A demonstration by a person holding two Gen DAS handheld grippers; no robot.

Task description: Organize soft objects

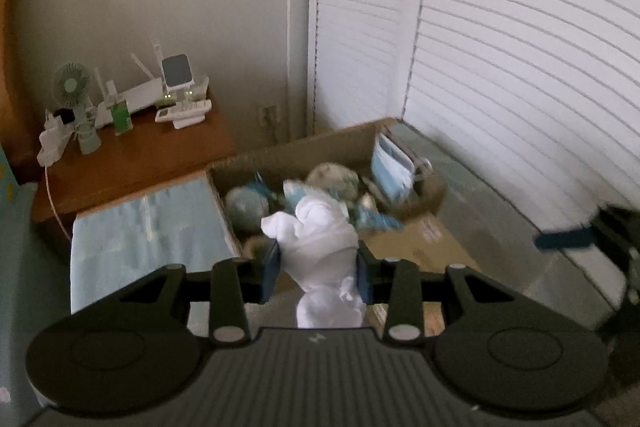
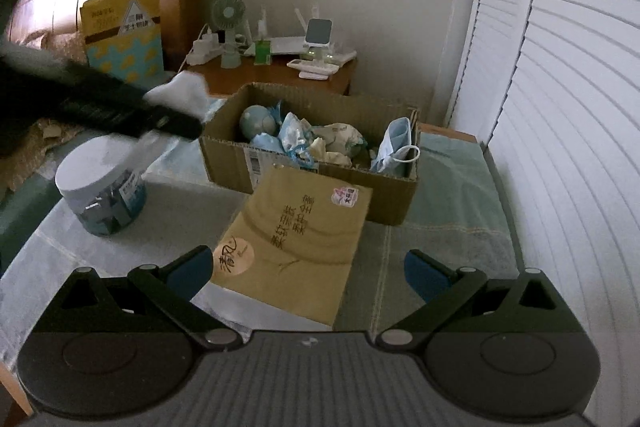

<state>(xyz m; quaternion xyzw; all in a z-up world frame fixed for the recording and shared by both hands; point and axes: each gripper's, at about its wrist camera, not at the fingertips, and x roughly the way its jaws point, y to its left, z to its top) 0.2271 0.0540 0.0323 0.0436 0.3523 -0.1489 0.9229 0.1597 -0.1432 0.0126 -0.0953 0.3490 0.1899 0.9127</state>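
left wrist view: left hand-held gripper (image 1: 318, 265) pinches a white cloth (image 1: 320, 231) above the near edge of the box (image 1: 296, 147) on the bed (image 2: 440, 247). right hand-held gripper (image 2: 308, 273) is spread wide over an envelope (image 2: 296, 247) leaning on the box.

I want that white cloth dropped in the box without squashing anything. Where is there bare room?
Inside the cardboard box, toys crowd the left and middle; a face mask fills the right end. Barest patch: between them. Left gripper holds the white cloth.
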